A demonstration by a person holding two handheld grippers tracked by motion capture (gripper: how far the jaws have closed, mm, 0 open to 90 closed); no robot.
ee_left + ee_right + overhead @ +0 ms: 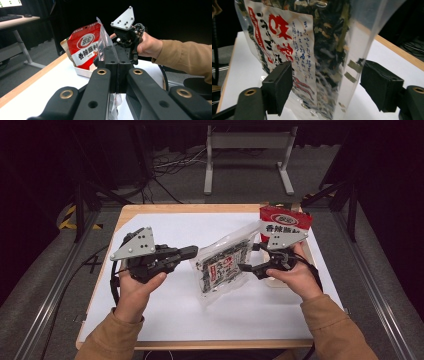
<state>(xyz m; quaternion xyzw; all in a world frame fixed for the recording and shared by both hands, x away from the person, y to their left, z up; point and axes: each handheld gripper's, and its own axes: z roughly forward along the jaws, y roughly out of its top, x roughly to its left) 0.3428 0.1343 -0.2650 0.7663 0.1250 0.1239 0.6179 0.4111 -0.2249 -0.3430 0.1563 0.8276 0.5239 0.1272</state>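
From my seat I see the left gripper [192,252] with its jaws pressed together on the edge of a clear packet of dark dried food [224,266], which it holds up off the white table sheet [165,320] near the middle of the table. In the left gripper view the jaws meet flat with the thin plastic edge [103,40] running up between them. The right gripper [246,268] sits at the packet's other side, its jaws spread wide; in the right gripper view the two pads [280,86] stand on either side of the packet [322,50], neither one clearly touching it. Behind the right hand [295,275], at the far right corner of the table, a red pouch [285,222] stands in a shallow white tray [83,71]; the right gripper's grey plate [282,237] covers part of the pouch from above. I can read "香辣" at the start of the black characters on the pouch's white band, under a round logo too small for me to make out. The packet's white label carries large red characters and columns of small blue writing, which I cannot read. Beyond the table stand a grey metal frame [247,155] and loose cables [170,162] on the floor, and a desk with a keyboard [10,17] shows in the left gripper view.
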